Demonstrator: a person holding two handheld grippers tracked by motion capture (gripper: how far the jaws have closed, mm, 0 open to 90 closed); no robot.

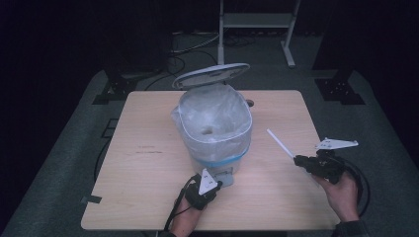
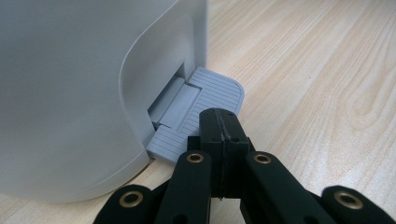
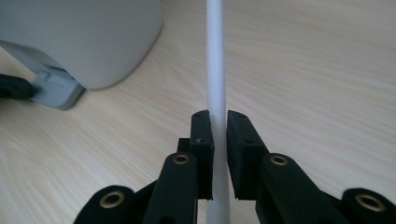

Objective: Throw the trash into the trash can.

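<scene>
Overhead, high view: pedal bin (image 1: pixel 216 129), lid (image 1: pixel 211 74) raised, clear liner inside, stands mid-table (image 1: pixel 148 163); right gripper (image 1: pixel 301 161) holds a white stick (image 1: pixel 279 143) aslant.
Left gripper view: left gripper (image 2: pixel 219 122), jaws pressed together, sits on the grey pedal (image 2: pixel 205 100), probably pressing it.
Right gripper view: jaws pinch the stick.

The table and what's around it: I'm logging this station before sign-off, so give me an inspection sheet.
Surface: pale wooden table, faint marks left of centre.
Job's things: pedal bin, lid raised, clear liner inside; white stick.
Clutter: nothing seen.
Grippers: left gripper shut, tips on the bin's grey pedal; right gripper shut on the white stick.
Cables: black cable loops from the right gripper; more on the floor behind.
Surroundings: grey carpet, dark stands, white frame.
</scene>
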